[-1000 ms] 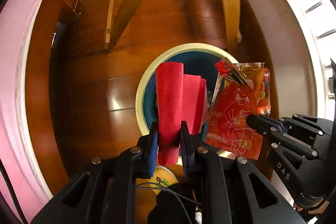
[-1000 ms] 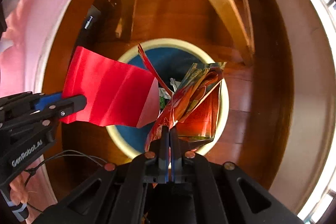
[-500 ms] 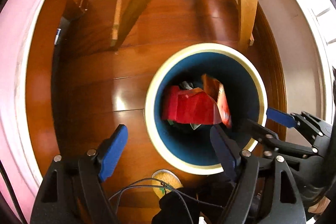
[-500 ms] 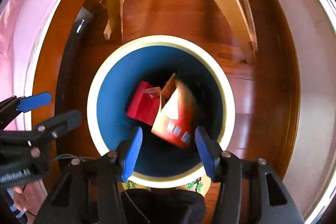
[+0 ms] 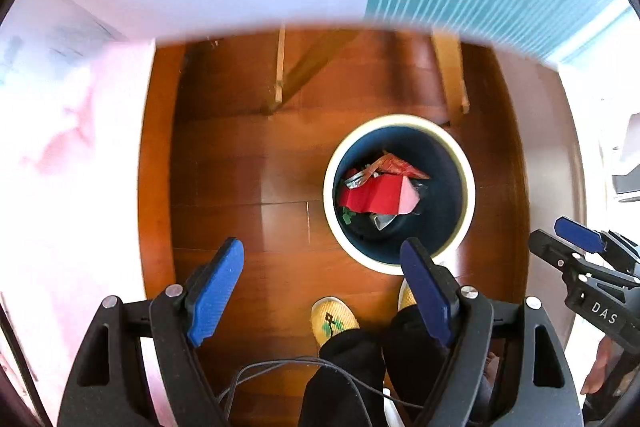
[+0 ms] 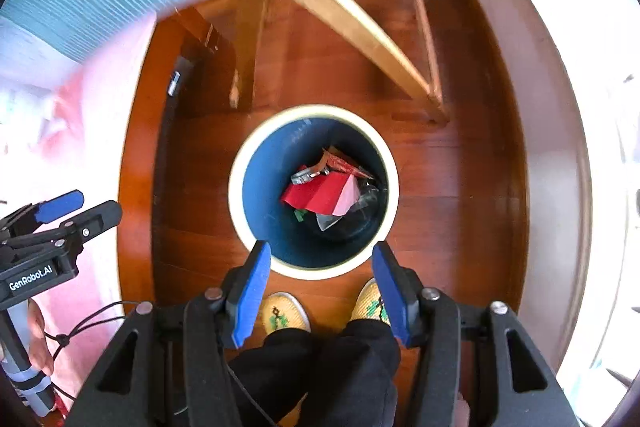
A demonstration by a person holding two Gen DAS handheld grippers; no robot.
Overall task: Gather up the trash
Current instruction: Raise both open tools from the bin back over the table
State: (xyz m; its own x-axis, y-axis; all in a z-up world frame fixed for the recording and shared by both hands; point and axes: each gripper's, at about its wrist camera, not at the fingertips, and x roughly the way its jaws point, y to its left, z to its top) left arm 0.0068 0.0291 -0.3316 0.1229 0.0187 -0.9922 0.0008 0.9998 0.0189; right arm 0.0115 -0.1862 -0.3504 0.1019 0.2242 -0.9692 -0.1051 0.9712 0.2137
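The folded red paper sheet (image 6: 320,195) lies inside the round blue cream-rimmed bin (image 6: 256,167), well below both empty, wide-open tools, left (image 5: 320,291) and right (image 6: 320,291).

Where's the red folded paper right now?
In the bin, lying on top of the other trash, with the orange snack wrapper just beyond it. In the right wrist view the red folded paper sits mid-frame, beyond the open tongs.

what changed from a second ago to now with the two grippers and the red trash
Both grippers let go: the left gripper dropped the folded red paper, the right gripper the orange snack wrapper. Both pieces now lie inside the bin. Both grippers' jaws opened, now empty, and rose away. The bin stayed put on the wooden floor.
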